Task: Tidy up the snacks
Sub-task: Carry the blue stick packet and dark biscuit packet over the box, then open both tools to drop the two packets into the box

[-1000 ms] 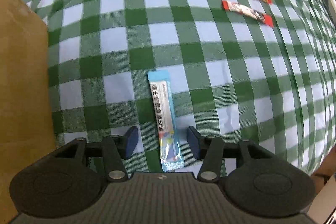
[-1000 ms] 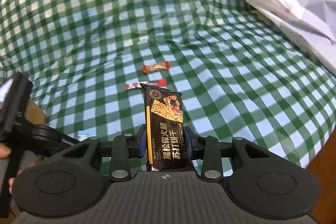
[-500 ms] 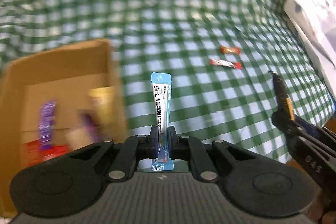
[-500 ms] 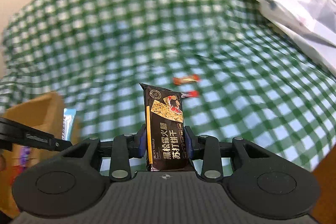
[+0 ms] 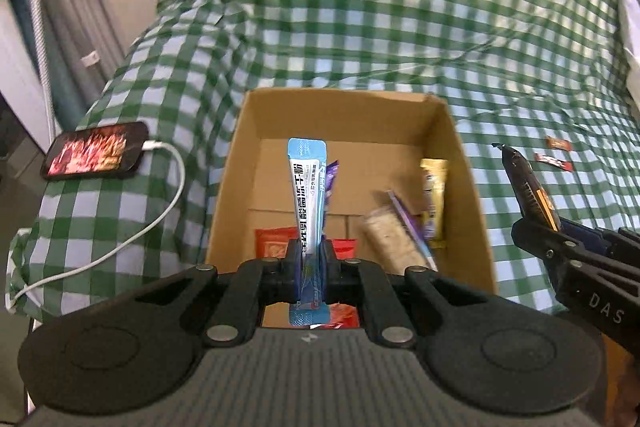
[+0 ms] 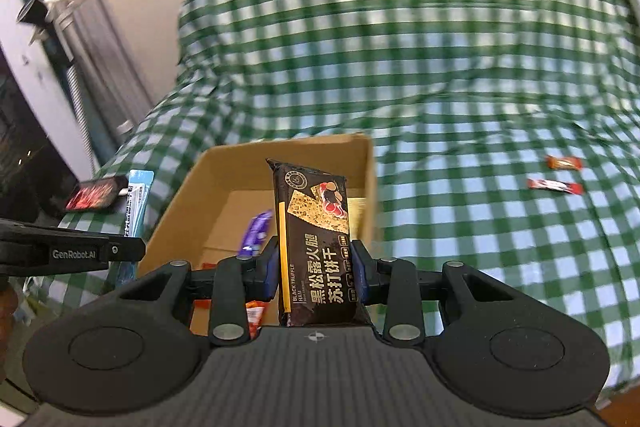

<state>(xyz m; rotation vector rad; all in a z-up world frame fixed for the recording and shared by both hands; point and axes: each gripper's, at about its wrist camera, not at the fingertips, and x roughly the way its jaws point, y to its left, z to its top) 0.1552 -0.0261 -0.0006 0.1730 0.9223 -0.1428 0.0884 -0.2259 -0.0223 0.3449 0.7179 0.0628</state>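
My left gripper (image 5: 311, 269) pinches the blue sachet (image 5: 307, 201) and my right gripper (image 6: 316, 273) clamps the cracker pack (image 6: 314, 247), both poised over the cardboard box (image 5: 348, 103) at frame centre for dropping.

Soft even daylight, fisheye-bent edges, motion-blurred checked cloth (image 6: 440, 75).

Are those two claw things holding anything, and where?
Left gripper pinches the blue sachet near its bottom end. Right gripper clamps the black cracker pack by its lower sides.

checked bed (image 5: 400, 27), cardboard box (image 5: 468, 163), phone (image 5: 96, 155), two red snacks (image 6: 554, 185)
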